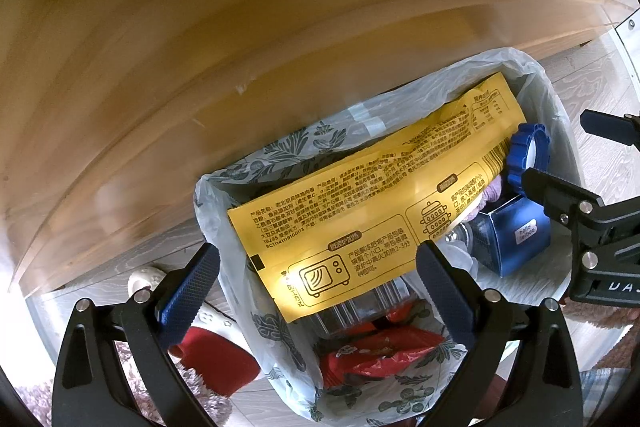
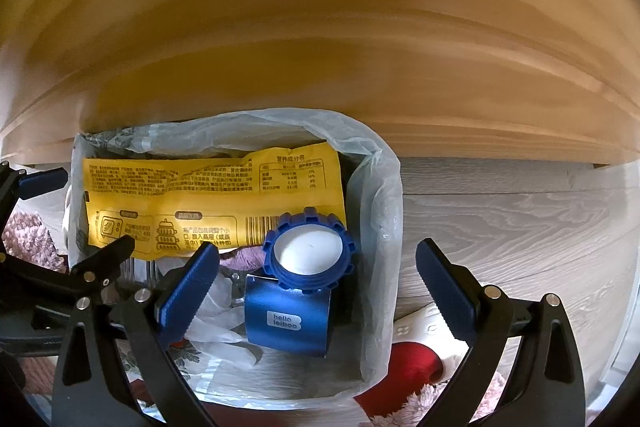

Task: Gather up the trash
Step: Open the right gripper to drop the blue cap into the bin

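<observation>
Trash bin (image 1: pixel 560 131): yellow wrapper (image 1: pixel 360 211), blue box (image 2: pixel 288 319)

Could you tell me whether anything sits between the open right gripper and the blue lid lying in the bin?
Nothing visible does. The right gripper hangs open above the lined bin, and the blue lid lies exposed on top of the blue box, beside the yellow wrapper, with nothing over it.

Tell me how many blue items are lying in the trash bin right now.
2: a blue ribbed cap on the yellow wrapper's edge, and a blue box just below it. More may be hidden under the wrapper.
</observation>
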The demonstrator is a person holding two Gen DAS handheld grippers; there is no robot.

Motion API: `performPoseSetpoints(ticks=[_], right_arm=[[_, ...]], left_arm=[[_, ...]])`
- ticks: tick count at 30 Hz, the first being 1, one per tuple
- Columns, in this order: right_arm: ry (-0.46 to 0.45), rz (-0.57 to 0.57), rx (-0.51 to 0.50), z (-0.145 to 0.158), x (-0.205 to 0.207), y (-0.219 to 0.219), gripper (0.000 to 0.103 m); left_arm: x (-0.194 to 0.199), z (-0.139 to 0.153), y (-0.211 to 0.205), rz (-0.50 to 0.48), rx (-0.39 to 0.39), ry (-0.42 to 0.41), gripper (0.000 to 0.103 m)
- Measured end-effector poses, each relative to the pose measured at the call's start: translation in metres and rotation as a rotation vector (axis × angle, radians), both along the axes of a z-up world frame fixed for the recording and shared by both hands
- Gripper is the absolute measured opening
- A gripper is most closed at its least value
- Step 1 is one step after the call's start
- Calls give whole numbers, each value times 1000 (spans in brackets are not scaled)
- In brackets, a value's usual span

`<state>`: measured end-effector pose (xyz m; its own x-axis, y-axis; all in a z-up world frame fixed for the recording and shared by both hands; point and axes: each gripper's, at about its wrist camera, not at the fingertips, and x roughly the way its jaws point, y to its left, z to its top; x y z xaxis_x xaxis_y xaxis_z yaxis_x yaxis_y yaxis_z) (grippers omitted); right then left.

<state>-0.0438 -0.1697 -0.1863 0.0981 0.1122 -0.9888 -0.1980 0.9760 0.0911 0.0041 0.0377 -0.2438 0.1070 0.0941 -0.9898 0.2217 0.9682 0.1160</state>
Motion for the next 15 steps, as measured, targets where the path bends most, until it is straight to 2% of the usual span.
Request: performPoseSetpoints(ticks=[15], right_arm=[[0,1,-3,0,1,-2,94]], left_arm=[[0,1,-1,2,0,-1,95]])
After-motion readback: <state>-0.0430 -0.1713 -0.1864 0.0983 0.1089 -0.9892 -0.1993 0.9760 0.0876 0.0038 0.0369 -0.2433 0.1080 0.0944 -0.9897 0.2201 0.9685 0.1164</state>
